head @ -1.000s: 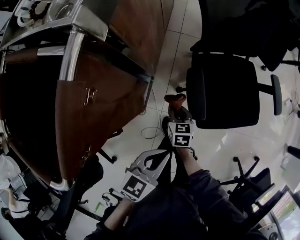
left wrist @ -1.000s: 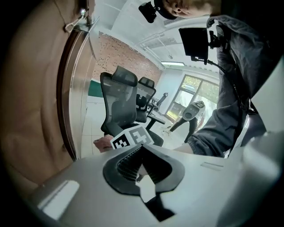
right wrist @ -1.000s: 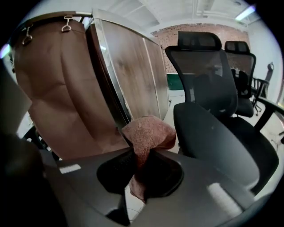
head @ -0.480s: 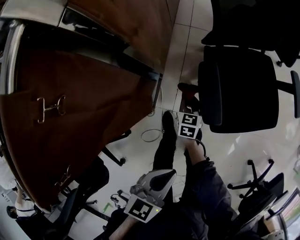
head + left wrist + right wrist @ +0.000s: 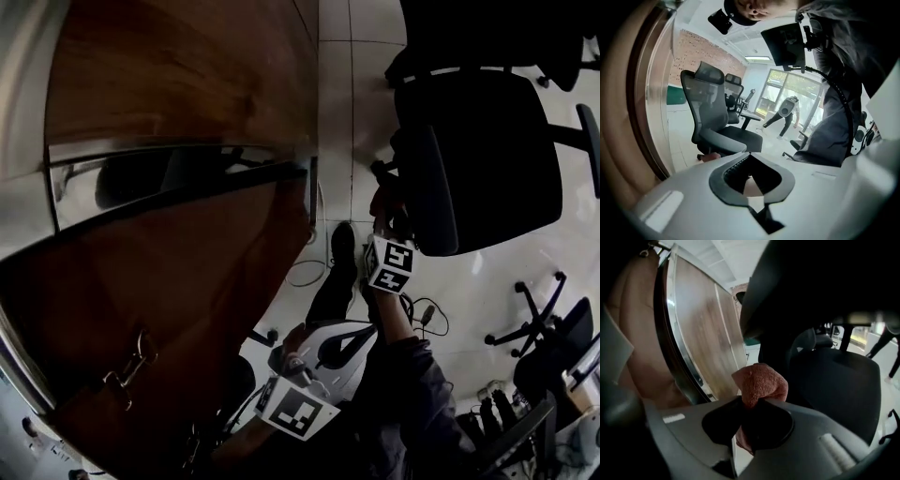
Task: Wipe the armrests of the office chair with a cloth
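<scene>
The right gripper (image 5: 752,404), clamped on the crumpled rust-pink terry cloth (image 5: 759,383), has moved up from mid-frame to the near armrest (image 5: 433,192) of the black office chair (image 5: 497,141) at upper right, so wiping looks about to begin. The left gripper (image 5: 749,157), jaws together and empty, hangs at lower centre.

Table (image 5: 169,216) at left of head view, office chair (image 5: 497,141) at right, strip of floor (image 5: 352,94) between. Right gripper (image 5: 757,401) just beside chair's near armrest (image 5: 436,187), on table side, cloth (image 5: 760,382) between jaws. Left gripper (image 5: 750,154) lower, nearer person, well apart from chair. Cable (image 5: 305,272) on floor beside table
</scene>
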Demonstrator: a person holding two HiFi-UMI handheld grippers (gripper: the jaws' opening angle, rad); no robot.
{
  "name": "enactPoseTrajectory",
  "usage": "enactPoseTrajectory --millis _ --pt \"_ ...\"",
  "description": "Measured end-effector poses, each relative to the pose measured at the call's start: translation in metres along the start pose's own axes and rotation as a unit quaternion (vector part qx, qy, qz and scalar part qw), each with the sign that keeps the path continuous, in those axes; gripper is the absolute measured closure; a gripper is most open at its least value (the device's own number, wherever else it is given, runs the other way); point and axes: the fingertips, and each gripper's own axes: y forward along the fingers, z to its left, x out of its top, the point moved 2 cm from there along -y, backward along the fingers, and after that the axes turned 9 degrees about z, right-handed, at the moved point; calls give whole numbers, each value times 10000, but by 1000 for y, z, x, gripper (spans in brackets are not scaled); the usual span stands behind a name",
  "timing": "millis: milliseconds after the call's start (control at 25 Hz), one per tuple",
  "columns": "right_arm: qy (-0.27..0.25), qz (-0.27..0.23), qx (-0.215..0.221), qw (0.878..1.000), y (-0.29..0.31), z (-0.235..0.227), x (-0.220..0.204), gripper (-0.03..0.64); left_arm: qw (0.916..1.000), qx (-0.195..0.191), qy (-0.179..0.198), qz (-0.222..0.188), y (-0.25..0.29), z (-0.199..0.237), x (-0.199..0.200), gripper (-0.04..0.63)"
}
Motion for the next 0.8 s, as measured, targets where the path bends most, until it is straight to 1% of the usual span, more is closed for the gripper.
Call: enactPoseTrajectory --millis 120,240,320,480,640,720,800 --pt "523 -304 -28 9982 -16 3 11 572 9997 -62 109 200 -5 6 -5 578" --pt "763 -500 -54 9958 -16 2 12 572 9991 -153 142 372 -9 -3 -20 578" --pt "823 -551 -108 9950 -5 -4 8 572 9991 -91 226 354 -10 -6 -27 578" --pt "685 -330 -173 9970 34 -21 -15 571 9990 19 172 411 -11 -10 -46 578" --pt "321 61 -169 9993 64 -29 -35 572 9986 -7 180 505 -8 -16 -60 578" --pt "195 207 -209 9994 69 -34 -42 572 9985 -43 229 496 -7 -20 -59 578" --pt "240 165 -192 9994 61 -39 -40 572 9984 -87 239 500 -8 -23 -56 578"
